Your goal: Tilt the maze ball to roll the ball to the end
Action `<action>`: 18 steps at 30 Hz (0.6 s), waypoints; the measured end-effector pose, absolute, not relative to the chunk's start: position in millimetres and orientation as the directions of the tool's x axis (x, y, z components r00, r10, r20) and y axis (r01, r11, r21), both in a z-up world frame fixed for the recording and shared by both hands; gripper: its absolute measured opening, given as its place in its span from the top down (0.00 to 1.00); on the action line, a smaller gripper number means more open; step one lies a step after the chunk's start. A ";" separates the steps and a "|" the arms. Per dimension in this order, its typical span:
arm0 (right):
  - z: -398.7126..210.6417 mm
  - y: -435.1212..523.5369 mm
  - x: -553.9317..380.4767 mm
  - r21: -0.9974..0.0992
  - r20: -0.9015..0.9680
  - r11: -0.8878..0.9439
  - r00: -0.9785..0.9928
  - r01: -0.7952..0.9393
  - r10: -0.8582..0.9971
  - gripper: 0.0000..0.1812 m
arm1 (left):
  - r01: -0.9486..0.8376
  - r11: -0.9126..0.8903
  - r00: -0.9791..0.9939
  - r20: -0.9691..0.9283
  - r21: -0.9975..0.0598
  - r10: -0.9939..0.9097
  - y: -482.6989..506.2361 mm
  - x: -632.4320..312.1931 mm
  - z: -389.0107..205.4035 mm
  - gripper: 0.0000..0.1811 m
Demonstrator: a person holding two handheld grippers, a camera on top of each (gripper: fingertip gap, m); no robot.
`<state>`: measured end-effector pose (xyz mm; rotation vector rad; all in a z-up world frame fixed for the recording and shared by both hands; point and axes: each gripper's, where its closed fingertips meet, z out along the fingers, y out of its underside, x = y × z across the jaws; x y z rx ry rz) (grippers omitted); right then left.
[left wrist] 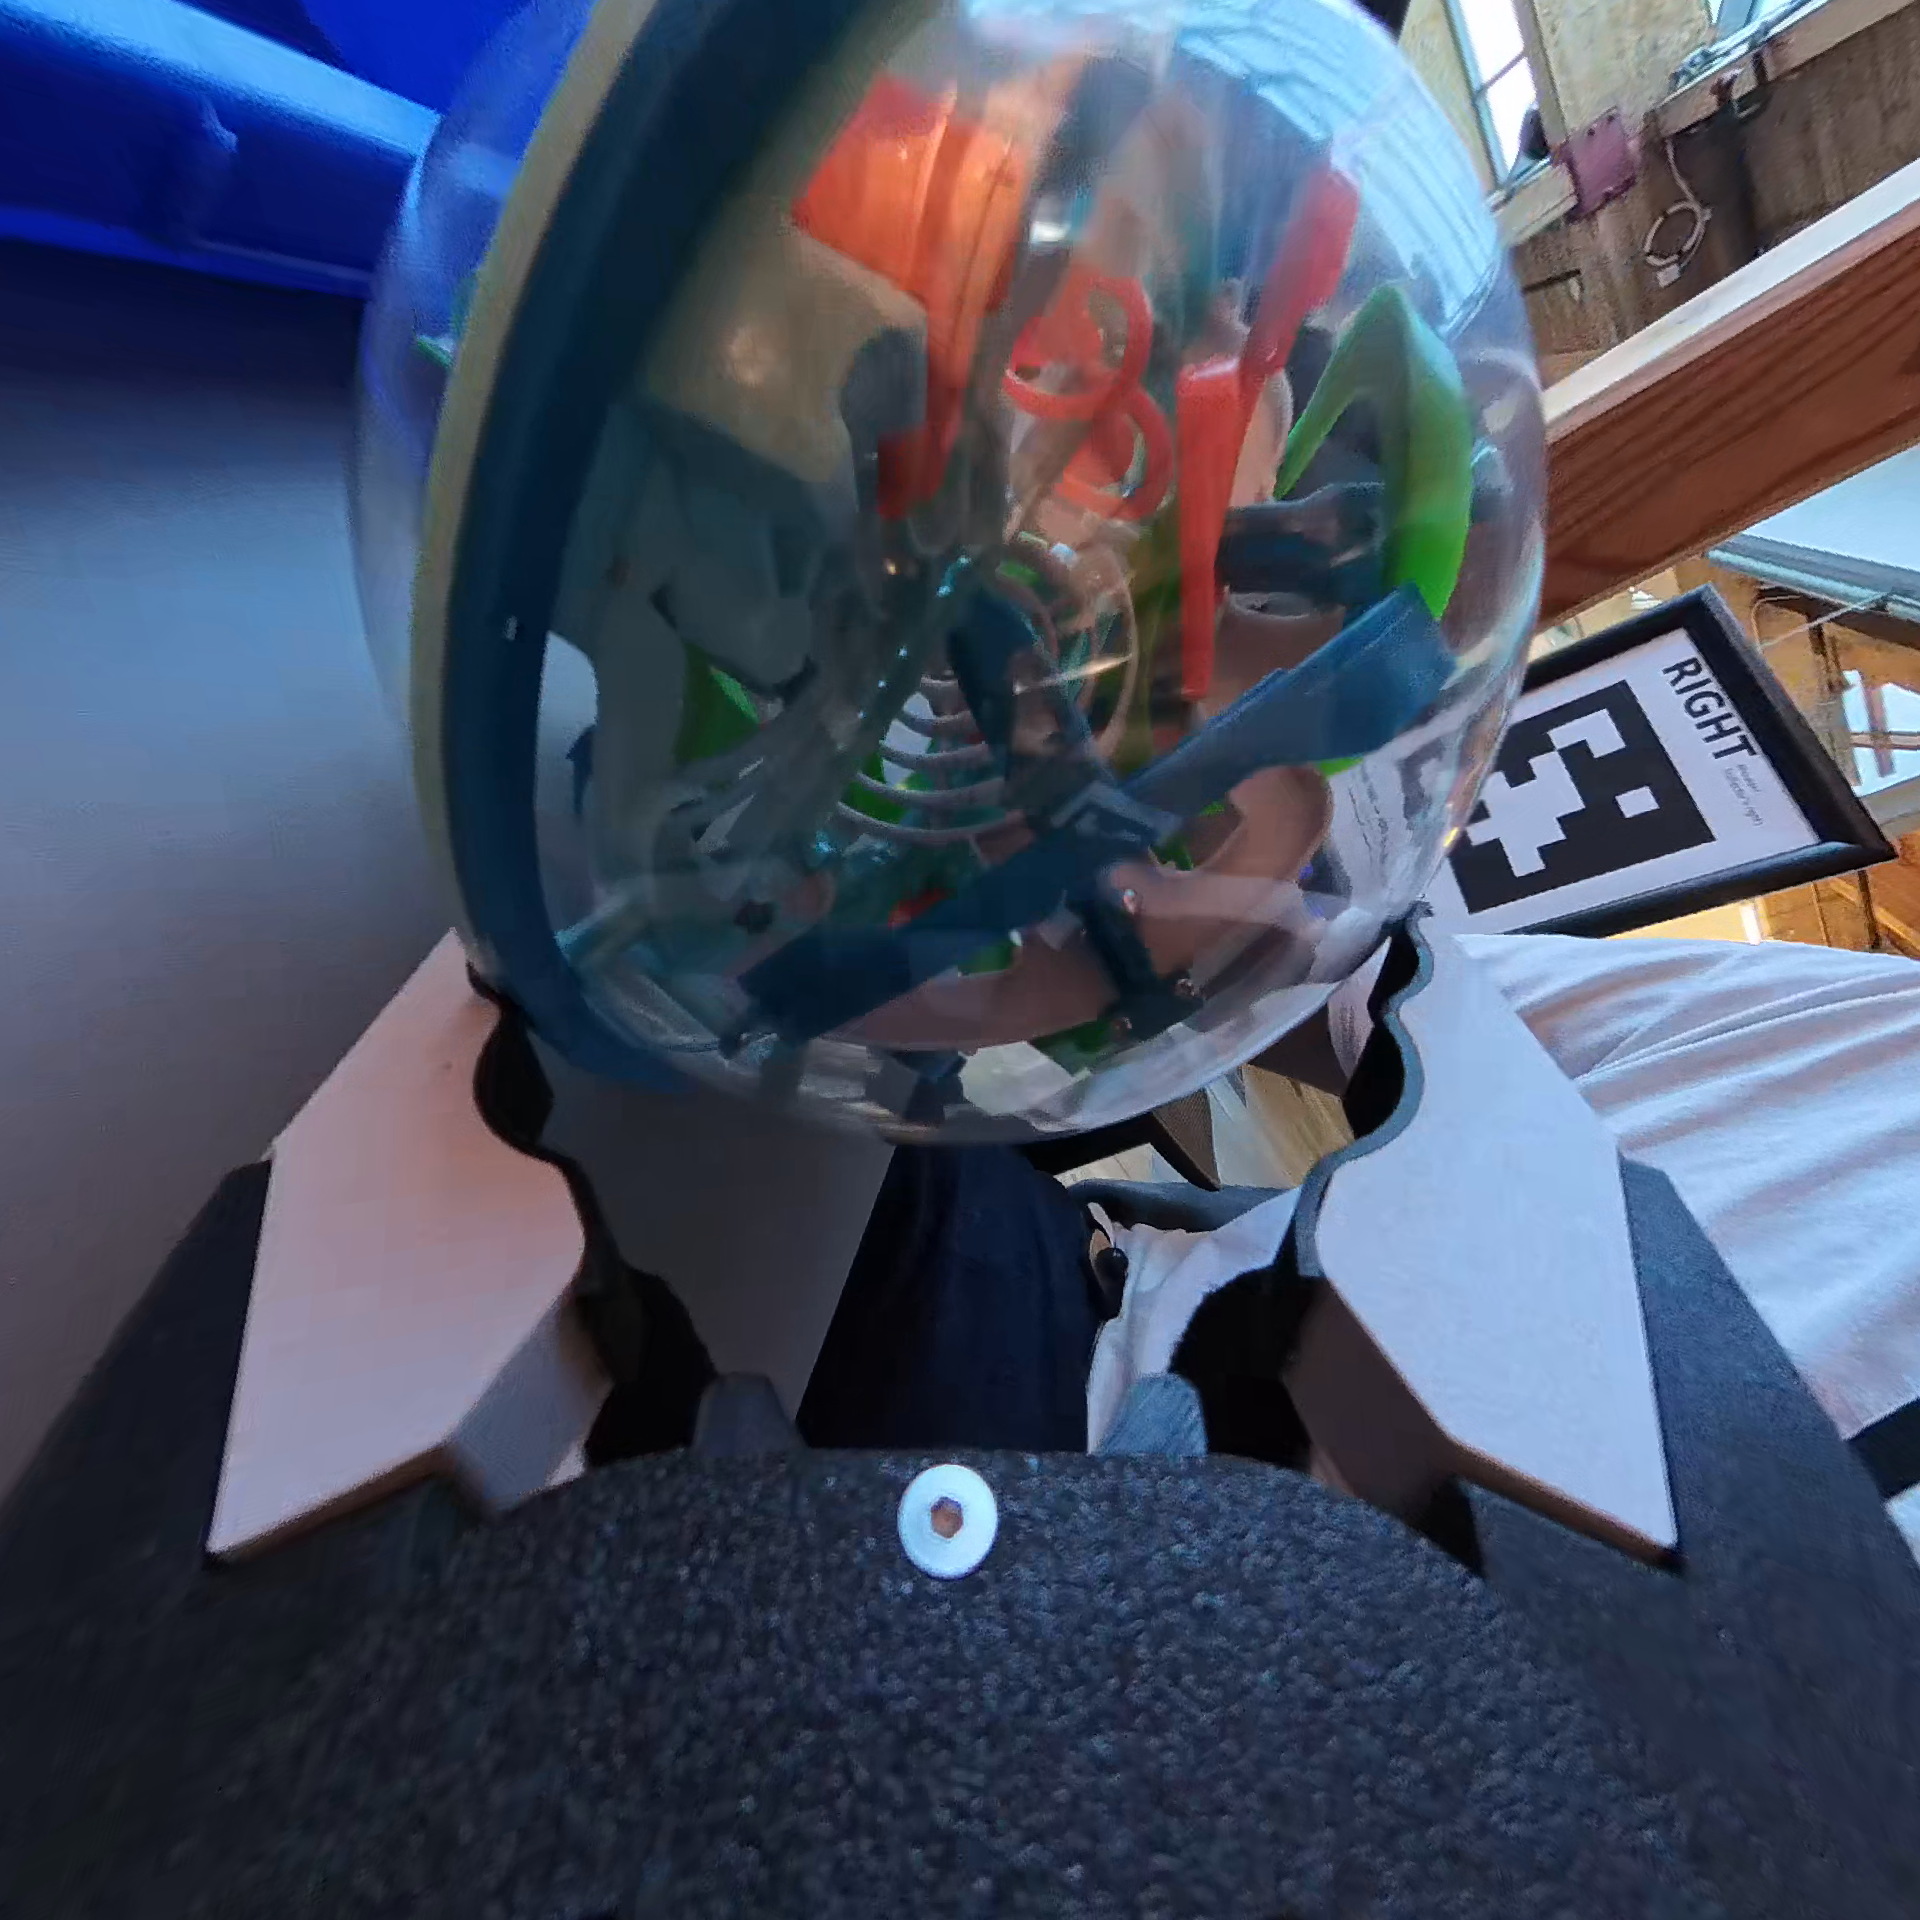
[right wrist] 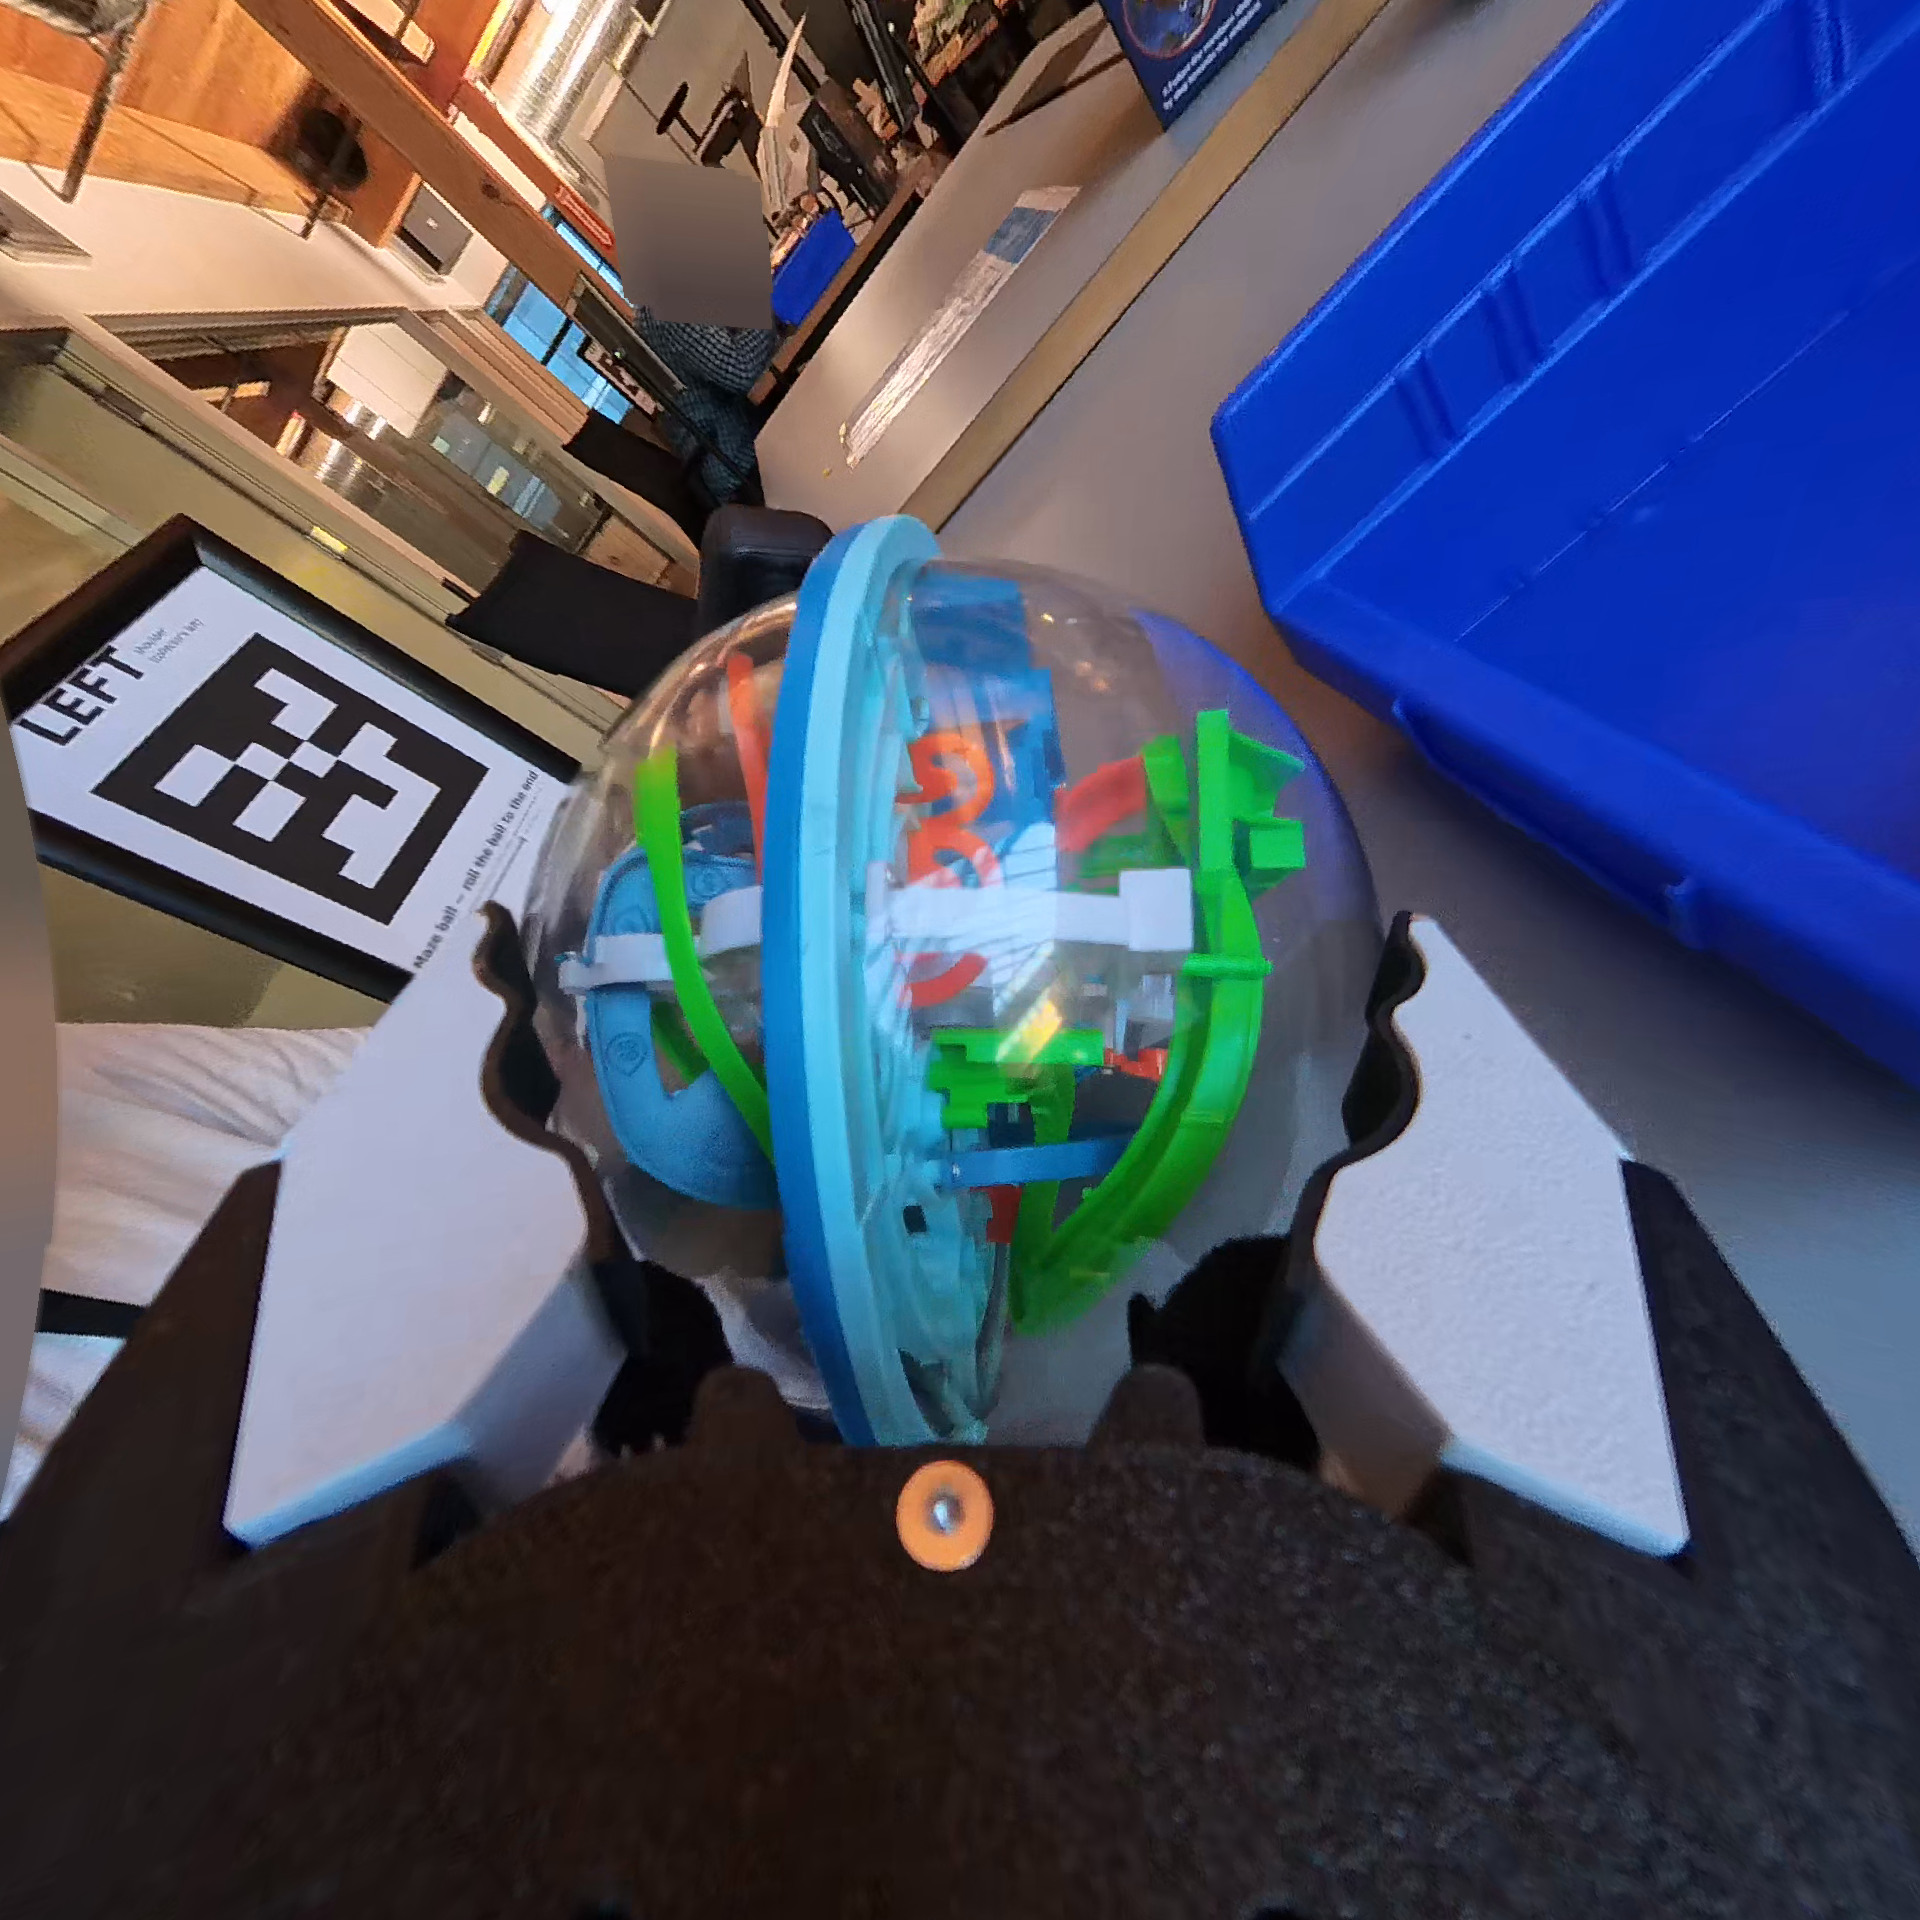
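Right claw spread wide around the maze ball, both wavy black fingertips pressed on the clear shell's sides, ball centre frame in the right wrist view, lifted off the grey desk. Blue seam ring runs near vertical. Green, orange and blue tracks inside; small ball inside not made out. Blue bin upper right of frame, marker card at left. Left claw also wide, maze ball filling upper centre of the left wrist view, sitting against its fingertips low on the shell; firm grip cannot be told. Marker card at right, blue bin upper left.
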<state>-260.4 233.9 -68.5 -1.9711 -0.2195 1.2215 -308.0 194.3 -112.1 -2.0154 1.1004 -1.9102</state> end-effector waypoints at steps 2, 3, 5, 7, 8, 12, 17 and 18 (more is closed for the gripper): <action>-68.8 234.6 -260.4 -0.689 -0.692 -0.677 0.513 -0.259 0.508 0.16 | -0.396 -0.723 -0.076 0.804 -0.567 -0.589 195.3 -308.5 -111.4 0.15; -68.8 234.8 -260.4 -0.688 -0.692 -0.678 0.512 -0.258 0.508 0.16 | -0.399 -0.724 -0.075 0.807 -0.563 -0.586 195.1 -308.6 -111.3 0.15; -69.2 235.4 -260.3 -0.680 -0.700 -0.685 0.509 -0.260 0.501 0.16 | -0.403 -0.726 -0.071 0.810 -0.557 -0.582 196.1 -309.1 -110.7 0.15; -70.0 235.9 -260.5 -0.674 -0.706 -0.690 0.505 -0.263 0.497 0.16 | -0.396 -0.725 -0.069 0.806 -0.563 -0.588 199.0 -309.6 -109.7 0.15; -69.7 236.5 -260.5 -0.678 -0.703 -0.686 0.506 -0.265 0.499 0.16 | -0.395 -0.725 -0.070 0.805 -0.564 -0.589 199.1 -309.5 -109.9 0.15; -68.3 236.8 -259.8 -0.677 -0.699 -0.689 0.520 -0.259 0.491 0.16 | -0.402 -0.738 -0.084 0.825 -0.541 -0.559 194.1 -308.2 -111.5 0.15; -66.3 237.1 -256.8 -0.663 -0.694 -0.707 0.556 -0.246 0.457 0.16 | -0.387 -0.764 -0.125 0.850 -0.517 -0.512 190.1 -303.6 -110.9 0.16; -65.0 236.7 -256.5 -0.669 -0.685 -0.703 0.567 -0.240 0.458 0.16 | -0.387 -0.764 -0.138 0.851 -0.517 -0.507 188.3 -302.6 -111.1 0.15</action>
